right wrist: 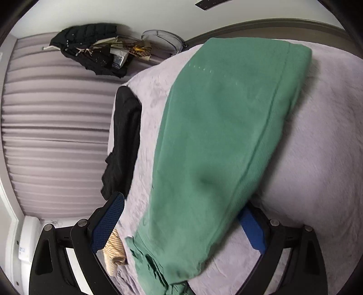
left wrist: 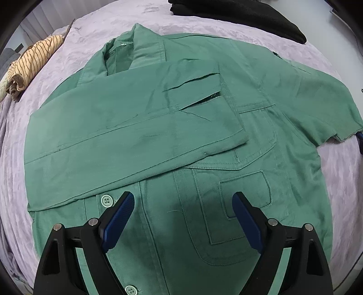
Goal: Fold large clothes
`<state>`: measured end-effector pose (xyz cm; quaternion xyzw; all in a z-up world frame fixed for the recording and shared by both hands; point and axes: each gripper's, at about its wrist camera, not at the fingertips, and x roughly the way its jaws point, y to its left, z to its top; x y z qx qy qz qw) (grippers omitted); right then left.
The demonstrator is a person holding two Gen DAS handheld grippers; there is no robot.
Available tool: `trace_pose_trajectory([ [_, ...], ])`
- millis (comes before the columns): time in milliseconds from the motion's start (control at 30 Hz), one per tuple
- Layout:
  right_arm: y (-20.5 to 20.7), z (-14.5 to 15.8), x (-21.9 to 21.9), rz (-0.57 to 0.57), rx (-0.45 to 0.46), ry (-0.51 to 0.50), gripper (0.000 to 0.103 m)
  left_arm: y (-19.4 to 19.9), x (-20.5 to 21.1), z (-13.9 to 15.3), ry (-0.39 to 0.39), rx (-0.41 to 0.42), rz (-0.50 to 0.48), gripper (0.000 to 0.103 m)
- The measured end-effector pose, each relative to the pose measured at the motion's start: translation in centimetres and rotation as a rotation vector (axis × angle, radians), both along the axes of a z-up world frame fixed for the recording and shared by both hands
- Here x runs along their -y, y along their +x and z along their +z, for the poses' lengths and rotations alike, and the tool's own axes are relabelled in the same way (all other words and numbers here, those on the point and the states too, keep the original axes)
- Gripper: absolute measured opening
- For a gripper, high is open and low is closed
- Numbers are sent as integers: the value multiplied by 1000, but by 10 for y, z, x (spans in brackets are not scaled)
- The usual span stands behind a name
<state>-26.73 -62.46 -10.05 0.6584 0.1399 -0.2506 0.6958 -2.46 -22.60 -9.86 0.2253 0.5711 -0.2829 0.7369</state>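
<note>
While the left gripper [left wrist: 182,214] hovers released above the green jacket [left wrist: 158,140], the right gripper [right wrist: 181,217] straddles its sleeve [right wrist: 215,136], jaws wide, pads not pressing.

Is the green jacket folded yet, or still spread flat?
Partly folded: one sleeve lies across the green jacket chest; the other sleeve is still spread on the lilac cover.

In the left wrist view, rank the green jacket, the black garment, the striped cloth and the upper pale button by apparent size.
1. green jacket
2. black garment, cut off by the frame, so true size unsure
3. striped cloth, lying farther off, so its rank against the black garment is uncertain
4. pale button
</note>
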Motion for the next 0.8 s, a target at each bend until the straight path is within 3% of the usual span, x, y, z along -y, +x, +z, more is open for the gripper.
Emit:
trace_pose_trajectory([
  [100, 2, -1, 12, -53, 23, 24, 95, 6, 0, -2, -1, -3, 13, 89],
  [133, 2, -2, 15, -68, 20, 38, 78, 8, 0, -2, -2, -2, 17, 89],
  [167, 5, -3, 17, -68, 7, 53, 44, 10, -1, -2, -1, 0, 20, 89],
  [233, 9, -5, 20, -44, -44, 73, 8, 17, -3, -2, -1, 5, 28, 89],
  [367, 14, 16, 14, -19, 22, -5, 7, 30, -17, 0, -4, 20, 46, 89],
  [500, 50, 55, -9, 106, 127, -91, 7, 47, -38, 3, -7, 46, 72, 89],
  [633, 117, 98, -60, 331, 169, -221, 7, 58, -65, 5, -11, 69, 116, 89],
  [800, 223, 124, -166, 683, 78, -423, 7, 83, -109, 9, -12, 122, 198, 89],
])
